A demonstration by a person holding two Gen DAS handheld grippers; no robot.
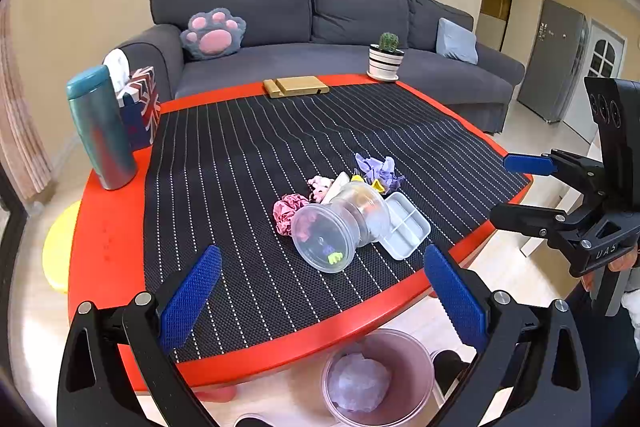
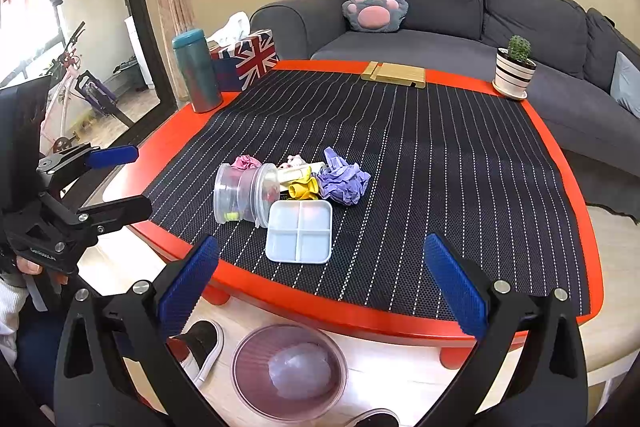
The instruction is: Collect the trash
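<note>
Red table (image 2: 256, 285), striped black mat (image 2: 440, 163), teal flask (image 2: 197, 71), cactus pot (image 2: 514, 75)

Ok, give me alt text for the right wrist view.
The open right gripper hovers over a red-edged table where crumpled purple paper, a tipped clear plastic jar and a white divided tray lie; a pink bin stands below.

both wrist views face sofa (image 1: 304, 27) across table (image 2: 560, 163); left-side, right-side; shared clutter centre
</note>
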